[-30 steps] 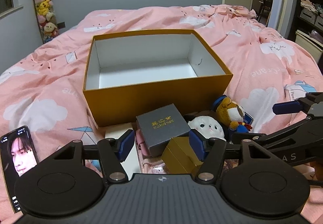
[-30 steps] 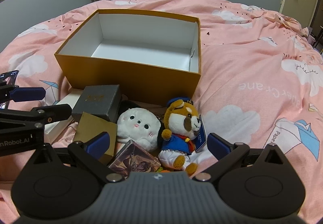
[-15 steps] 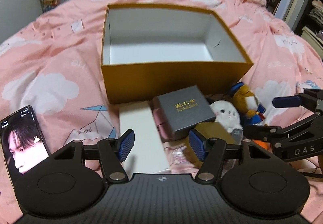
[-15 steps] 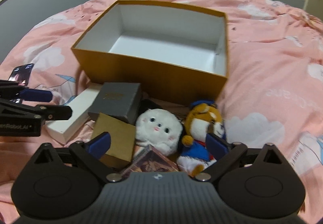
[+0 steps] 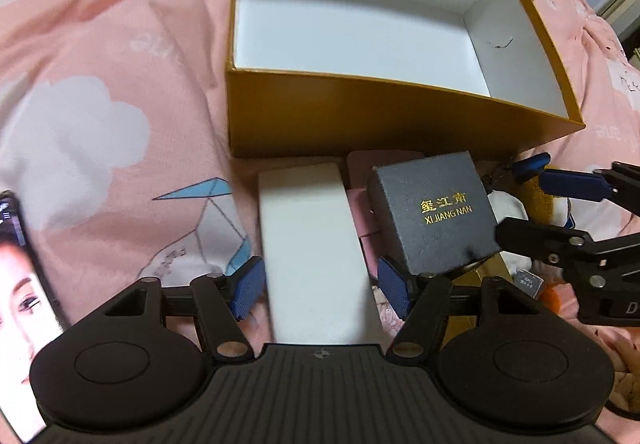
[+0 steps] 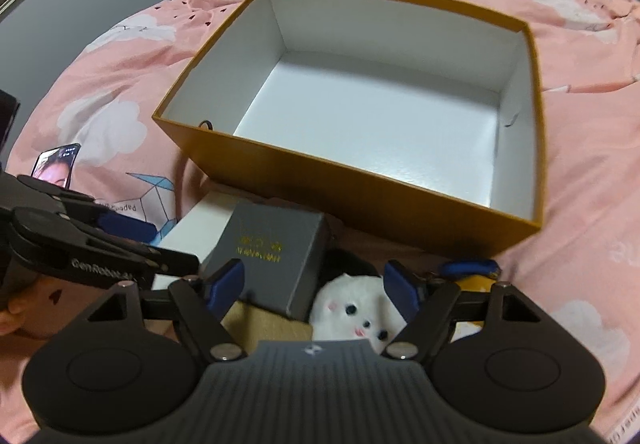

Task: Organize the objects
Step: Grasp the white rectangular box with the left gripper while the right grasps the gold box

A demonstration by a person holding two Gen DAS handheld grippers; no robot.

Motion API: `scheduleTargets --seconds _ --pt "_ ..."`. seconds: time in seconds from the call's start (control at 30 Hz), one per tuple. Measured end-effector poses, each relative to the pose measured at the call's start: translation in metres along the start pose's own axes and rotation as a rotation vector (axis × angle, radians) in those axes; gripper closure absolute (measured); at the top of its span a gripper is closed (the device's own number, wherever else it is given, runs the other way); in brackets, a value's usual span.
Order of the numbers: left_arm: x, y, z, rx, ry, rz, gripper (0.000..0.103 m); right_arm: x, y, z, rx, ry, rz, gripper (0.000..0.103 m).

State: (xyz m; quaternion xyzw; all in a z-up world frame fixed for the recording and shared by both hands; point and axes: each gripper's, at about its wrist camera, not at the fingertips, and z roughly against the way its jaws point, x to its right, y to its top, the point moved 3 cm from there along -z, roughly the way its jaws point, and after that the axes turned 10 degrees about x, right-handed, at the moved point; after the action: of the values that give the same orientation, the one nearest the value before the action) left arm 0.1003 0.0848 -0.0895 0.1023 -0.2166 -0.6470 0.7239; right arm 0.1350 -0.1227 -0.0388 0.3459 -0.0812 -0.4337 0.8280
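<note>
Left hand-held gripper (image 5: 320, 286): jaws spread, holding nothing, straddling the near end of the white box.
Phone (image 5: 16, 308): lit screen, lying on the pink bed (image 5: 100, 56) at far left.
White box (image 5: 316, 248): flat on the bed, just in front of the big box.
Big box (image 6: 360, 180): open, orange outside, white inside.
Grey box (image 5: 434, 214): tilted, beside the white box.
Right hand-held gripper (image 6: 314, 286): jaws apart, empty, over the grey box and white plush (image 6: 352, 308).
</note>
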Motion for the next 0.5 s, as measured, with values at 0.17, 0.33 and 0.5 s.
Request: scheduleTargets --seconds 0.17,0.33,0.5 --pt "-0.002 0.000 -0.012 -0.035 0.009 -0.005 0.026 -0.003 0.004 -0.016 -0.033 0.018 -0.003 0.025" --pt "-0.005 -0.003 -0.022 -0.070 0.007 -0.013 0.026 -0.002 0.003 -0.025 -0.062 0.036 -0.019 0.025" --pt "-0.006 -0.001 -0.018 -0.075 -0.011 -0.022 0.030 0.003 0.004 -0.028 -0.076 0.041 -0.040 0.025"
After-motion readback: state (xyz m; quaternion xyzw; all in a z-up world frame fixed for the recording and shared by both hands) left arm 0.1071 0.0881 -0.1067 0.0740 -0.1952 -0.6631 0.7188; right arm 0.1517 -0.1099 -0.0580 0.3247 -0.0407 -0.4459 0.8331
